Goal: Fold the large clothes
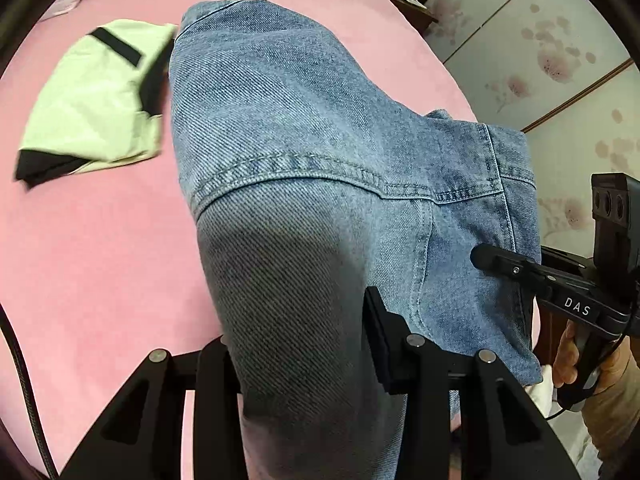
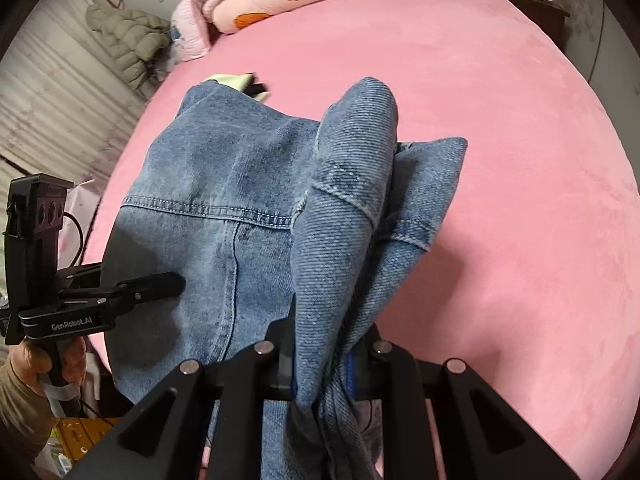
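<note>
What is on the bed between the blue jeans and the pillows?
Only bare pink bedsheet lies between the jeans and the pillows, seen in the right wrist view.

Both handheld tools were matte black: the left gripper (image 2: 176, 280) bore the white lettering "GenRobot.AI" on its side bar, the right gripper (image 1: 478, 258) the letters "DAS", and each carried a boxy head with round lens-like holes and a thin black cable. Seen from their own cameras, the fingers (image 1: 382, 344) sat on angular black linkage arms with triangular cut-outs and round silver pivot pins. A beige sleeve (image 2: 18, 408) covered the left forearm.
</note>
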A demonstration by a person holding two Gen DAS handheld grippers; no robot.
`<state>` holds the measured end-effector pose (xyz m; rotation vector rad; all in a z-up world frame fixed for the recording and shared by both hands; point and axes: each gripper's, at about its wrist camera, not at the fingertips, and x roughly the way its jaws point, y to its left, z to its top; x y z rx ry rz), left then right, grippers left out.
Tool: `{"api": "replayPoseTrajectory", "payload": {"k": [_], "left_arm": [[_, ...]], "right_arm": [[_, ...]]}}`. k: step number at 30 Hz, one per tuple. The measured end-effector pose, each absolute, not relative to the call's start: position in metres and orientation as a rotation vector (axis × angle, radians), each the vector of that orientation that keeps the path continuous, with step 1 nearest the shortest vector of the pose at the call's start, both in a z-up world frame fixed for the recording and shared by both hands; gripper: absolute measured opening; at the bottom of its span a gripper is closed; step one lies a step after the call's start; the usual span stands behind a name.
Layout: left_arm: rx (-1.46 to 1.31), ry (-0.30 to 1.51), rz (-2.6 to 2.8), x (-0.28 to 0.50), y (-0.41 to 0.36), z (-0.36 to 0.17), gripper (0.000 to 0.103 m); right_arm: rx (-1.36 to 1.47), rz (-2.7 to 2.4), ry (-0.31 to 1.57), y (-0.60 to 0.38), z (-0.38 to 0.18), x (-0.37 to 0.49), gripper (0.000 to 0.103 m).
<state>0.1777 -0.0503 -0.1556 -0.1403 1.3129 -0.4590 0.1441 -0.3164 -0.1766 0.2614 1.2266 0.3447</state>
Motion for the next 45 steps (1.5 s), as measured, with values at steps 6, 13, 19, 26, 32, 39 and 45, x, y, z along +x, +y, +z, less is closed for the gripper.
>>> {"api": "replayPoseTrajectory", "payload": {"k": [6,13,19,26,32,39,45], "left_arm": [[-0.164,1.304,-0.414,0.170,0.033,-0.124,0.039],[-0.141,1.256,-0.382,0.227,0.135,-0.103,0.039],[-0.093,1.192,-0.402,0.334,0.201,-0.109,0.039],[-0.078,1.172,-0.428,0.470,0.254,-0.153,0.040],[-0.054,1.188,-0.442,0.548,0.257,-0.209,0.041],[-0.106,1.209,-0.410,0.571,0.258,-0.255,0.053],[-0.108,1.220,-0.403,0.567,0.256,-0.243,0.045]], "right_arm": [[0.256,0.416,1.217,-0.240,-0.151,0.151,0.016],[0.235,0.482,1.166,-0.141,-0.133,0.211,0.016],[0.300,0.482,1.108,-0.076,-0.140,0.318,0.016],[0.380,0.438,1.074,-0.038,-0.186,0.437,0.016],[0.410,0.392,1.096,-0.033,-0.237,0.491,0.016],[0.403,0.309,1.227,-0.029,-0.297,0.518,0.021],[0.435,0.348,1.213,-0.031,-0.291,0.519,0.018]]}}
